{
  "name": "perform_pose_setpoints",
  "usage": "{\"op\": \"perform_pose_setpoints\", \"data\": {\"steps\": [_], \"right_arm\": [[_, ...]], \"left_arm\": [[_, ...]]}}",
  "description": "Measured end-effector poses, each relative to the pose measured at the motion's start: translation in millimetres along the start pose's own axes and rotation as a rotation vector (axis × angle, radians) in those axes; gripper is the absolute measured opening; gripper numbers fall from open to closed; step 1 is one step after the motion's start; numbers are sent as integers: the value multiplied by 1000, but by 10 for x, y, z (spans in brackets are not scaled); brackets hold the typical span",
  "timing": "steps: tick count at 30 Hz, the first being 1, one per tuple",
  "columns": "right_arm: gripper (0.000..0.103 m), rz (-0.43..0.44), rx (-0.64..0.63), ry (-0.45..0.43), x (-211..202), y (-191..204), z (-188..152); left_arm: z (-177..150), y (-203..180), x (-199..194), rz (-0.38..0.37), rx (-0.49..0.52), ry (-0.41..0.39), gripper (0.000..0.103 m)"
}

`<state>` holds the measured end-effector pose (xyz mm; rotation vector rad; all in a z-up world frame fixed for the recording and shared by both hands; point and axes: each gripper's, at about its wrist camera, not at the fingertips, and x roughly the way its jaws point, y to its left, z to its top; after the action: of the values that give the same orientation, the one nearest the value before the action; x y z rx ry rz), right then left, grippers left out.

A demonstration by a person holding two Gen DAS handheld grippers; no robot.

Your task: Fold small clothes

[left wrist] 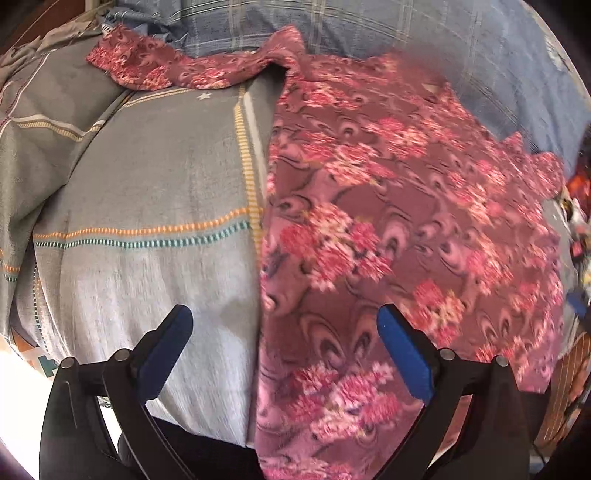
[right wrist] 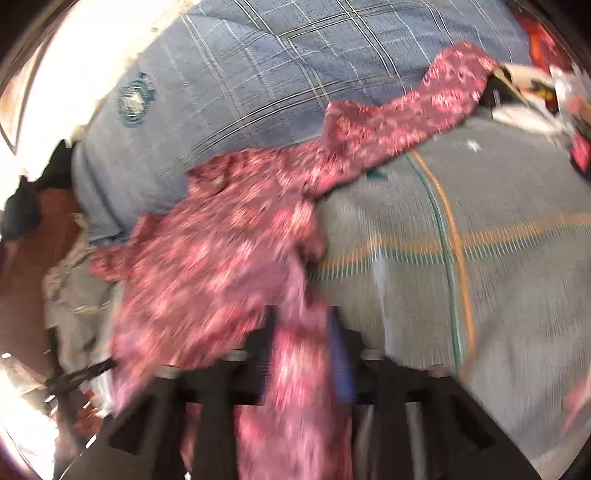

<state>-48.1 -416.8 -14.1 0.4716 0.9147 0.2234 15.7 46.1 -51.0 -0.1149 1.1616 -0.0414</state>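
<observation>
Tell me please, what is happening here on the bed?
A person with a gripper in each hand is folding a pink floral garment that lies on a grey bedsheet. The left gripper is open above the garment's edge and grips nothing. A strip of the same garment runs between the fingers of the right gripper; the picture is too blurred to tell whether they pinch it. One sleeve stretches out towards a blue checked quilt.

We see the garment [left wrist: 388,206] spread on the bed sheet [left wrist: 147,177], covering its right part in the left wrist view, one sleeve [left wrist: 159,70] stretched leftward along the far edge. Behind both lies the quilt [left wrist: 332,26]. In the right wrist view a fold of the garment lies between the right gripper [right wrist: 301,354] fingers.
</observation>
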Motion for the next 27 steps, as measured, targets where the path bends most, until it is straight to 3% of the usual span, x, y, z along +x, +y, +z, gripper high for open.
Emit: {"op": "perform_pose_setpoints", "data": {"steps": [5,6,7,8,11,13,17,19,21,23,26,27], "right_arm": [[54,-18,-59,147,9,54,-610],[34,-54,-87,166,53,86,-691],[7,-81,-125,191,91,140,-755],[4,-67,-133,181,35,175,-778],[4,14,-121,60,-392,198,-724],[3,-12,-125,21,-638,131,-716],[3,-136,-57,142,-445,-244,-839],[3,-198,-46,195,-301,-359,-878],[5,-263,-31,203,-267,-358,-854],[10,-263,-26,117,-368,-285,-728],[19,-180,-18,-19,-515,-148,-396],[33,-139,-31,-55,-487,-52,-232]], "left_arm": [[-2,-238,42,-6,42,-17,101],[0,-274,66,2,51,-10,101],[-7,-321,81,9,59,0,101],[-17,-373,92,9,70,14,101],[-83,-422,36,21,111,-6,100],[-123,-414,23,52,131,-22,101],[-169,-316,120,87,127,13,101],[-176,-245,131,70,104,28,101],[-175,-198,77,61,96,23,101],[-127,-184,0,32,85,7,100],[27,-245,-82,-38,48,-18,100],[82,-282,-88,-53,38,-28,100]]}}
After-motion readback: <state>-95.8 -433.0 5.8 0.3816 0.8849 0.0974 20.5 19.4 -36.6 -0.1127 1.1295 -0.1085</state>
